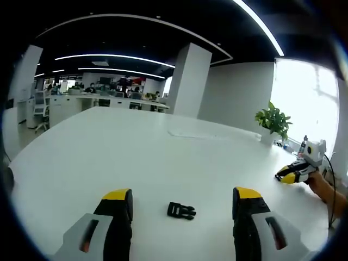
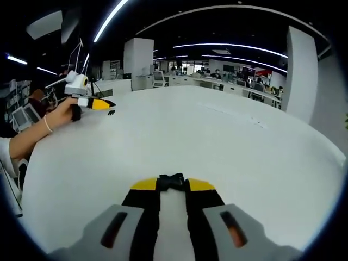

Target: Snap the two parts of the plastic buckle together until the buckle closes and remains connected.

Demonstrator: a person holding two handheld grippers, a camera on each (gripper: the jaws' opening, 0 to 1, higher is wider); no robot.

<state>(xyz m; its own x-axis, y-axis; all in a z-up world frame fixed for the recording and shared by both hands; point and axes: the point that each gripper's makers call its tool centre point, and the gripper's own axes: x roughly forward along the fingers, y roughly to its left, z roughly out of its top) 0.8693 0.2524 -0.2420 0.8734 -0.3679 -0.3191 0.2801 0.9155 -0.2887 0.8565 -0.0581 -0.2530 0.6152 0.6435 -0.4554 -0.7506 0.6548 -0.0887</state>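
Note:
One black buckle part (image 1: 181,210) lies flat on the white table (image 1: 141,152), between the wide-apart jaws of my left gripper (image 1: 183,194), which is open and touches nothing. At the right of the left gripper view a hand holds my right gripper (image 1: 288,175) low over the table. In the right gripper view my right gripper (image 2: 173,186) is shut on the other black buckle part (image 2: 172,180), which sticks out past its yellow tips. Far left in that view are the left gripper (image 2: 100,103) and the small lying part (image 2: 111,112) just beyond it.
A potted plant (image 1: 273,120) stands at the table's far right edge near a bright window. A white pillar (image 1: 187,81) and office desks (image 1: 103,100) lie beyond the table. The person's forearm (image 2: 32,138) reaches over the table's left edge.

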